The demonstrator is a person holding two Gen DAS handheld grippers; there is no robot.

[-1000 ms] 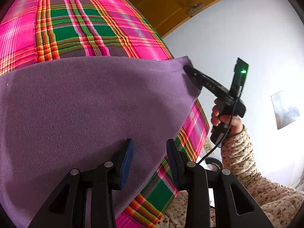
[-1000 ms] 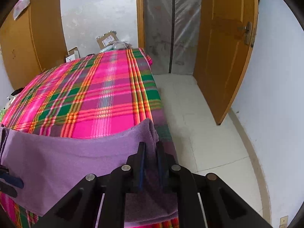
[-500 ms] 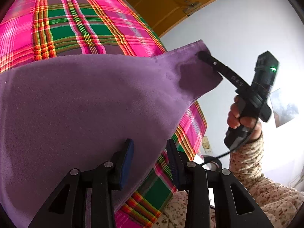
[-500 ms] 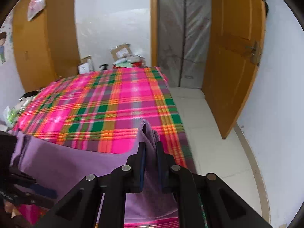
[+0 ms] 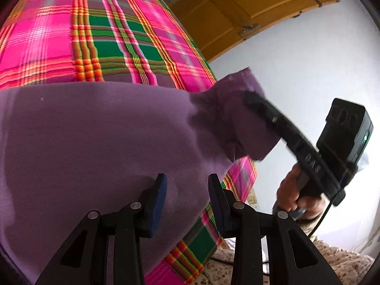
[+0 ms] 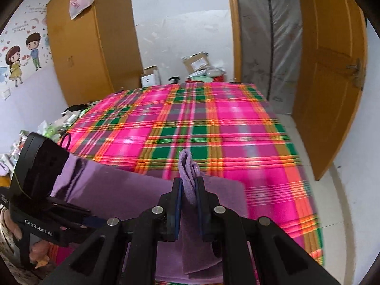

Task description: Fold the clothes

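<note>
A purple fleece cloth (image 5: 95, 142) lies spread over the near end of the bed (image 5: 59, 35) with its pink and green plaid cover. My right gripper (image 6: 188, 186) is shut on one corner of the purple cloth (image 6: 187, 166), and that pinched corner stands up folded between the pads, raised above the bed. In the left wrist view the right gripper (image 5: 251, 98) holds this corner up at the cloth's right end. My left gripper (image 5: 187, 190) hovers open over the near edge of the cloth, with nothing gripped. The left gripper's fingers (image 6: 95, 220) are also seen low on the left.
Beside the bed on the right are a pale tiled floor (image 6: 344, 190) and an orange wooden door (image 6: 332, 83). Cardboard boxes (image 6: 197, 63) sit beyond the bed's far end. A wardrobe (image 6: 78, 54) and clutter (image 6: 47, 130) stand to the left. A person's hand (image 5: 289, 194) holds the right gripper.
The right gripper has risen with the pinched corner, lifting it off the bed and turning it over the cloth. The left gripper stays open in the same place.
</note>
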